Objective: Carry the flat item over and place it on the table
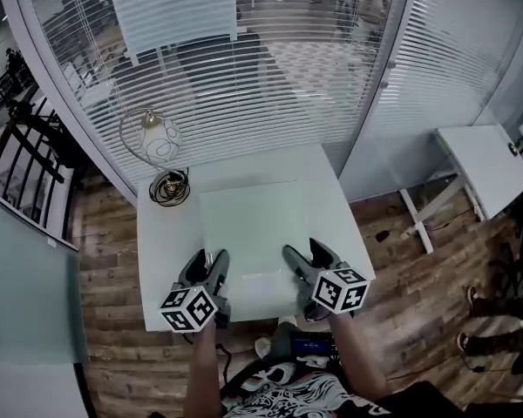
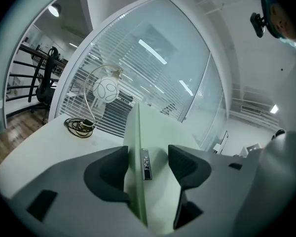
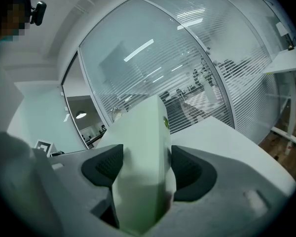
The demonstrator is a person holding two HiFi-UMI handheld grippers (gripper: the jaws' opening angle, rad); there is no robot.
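Pinched between the pads of the left gripper [image 1: 211, 255]: the near edge of a flat, pale green rectangular panel [image 1: 253, 220]. Seen edge-on there, with a small dark tag [image 2: 145, 164] just inside the jaws. Clamped the same way in the right gripper [image 1: 301, 252], pads tight on both faces. Stretches ahead of both claws over a white square table [image 1: 161, 259]. Beyond the left claw's tips, well apart: a coil of dark cable [image 1: 168, 187] and a white globe on a wire loop [image 1: 157, 138].
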